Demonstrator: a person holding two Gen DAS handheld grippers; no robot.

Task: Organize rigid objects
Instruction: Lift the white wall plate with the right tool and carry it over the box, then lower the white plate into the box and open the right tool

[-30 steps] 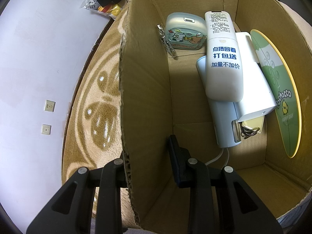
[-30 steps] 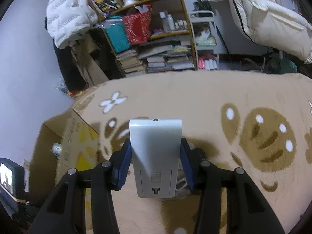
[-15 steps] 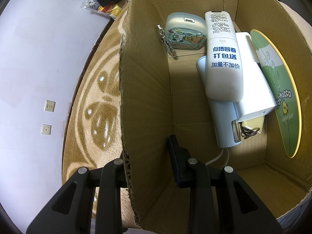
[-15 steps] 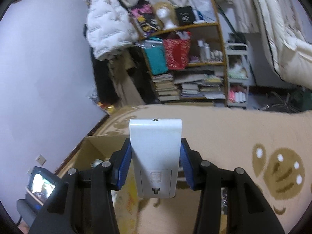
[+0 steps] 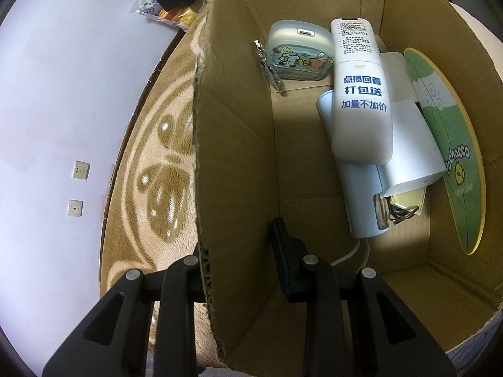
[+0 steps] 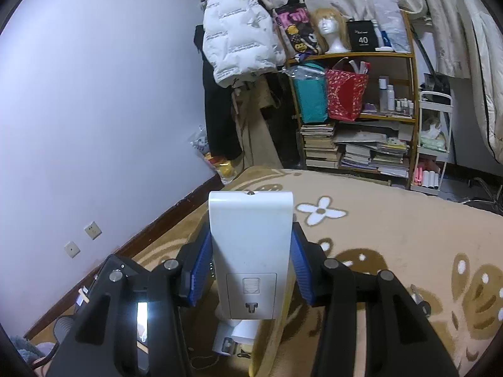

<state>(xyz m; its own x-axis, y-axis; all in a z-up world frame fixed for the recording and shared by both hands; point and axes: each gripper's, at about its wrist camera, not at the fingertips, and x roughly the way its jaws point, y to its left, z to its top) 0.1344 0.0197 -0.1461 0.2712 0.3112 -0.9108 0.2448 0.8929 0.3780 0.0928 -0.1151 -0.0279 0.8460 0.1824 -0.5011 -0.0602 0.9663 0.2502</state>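
Pinching the cardboard box (image 5: 239, 163) wall in the left gripper (image 5: 242, 264), likely to steady it for loading. Clamped in the right gripper (image 6: 251, 264): a white remote control (image 6: 251, 245), poised above the box. Already inside: another remote (image 5: 361, 94), a cartoon-printed case (image 5: 298, 53). Underneath, patterned beige carpet (image 6: 393, 220); beyond, cluttered bookshelf (image 6: 355, 116), lilac wall (image 6: 94, 94).

A: Box contents, colours?
B: cardboard box (image 5: 235, 157) plain brown. remote (image 5: 361, 100) white, blue and black print. pouch (image 5: 298, 53) pale blue with cartoon print. round fan (image 5: 449, 144) green and white, yellow rim.

A: Right view?
B: white device (image 6: 251, 251) between blue ribbed pads (image 6: 199, 270). carpet (image 6: 408, 238) tan, brown blobs, white flower and dots. wall (image 6: 94, 94) pale lilac. jacket (image 6: 239, 31) white. Shelf bags (image 6: 345, 94) teal and red.
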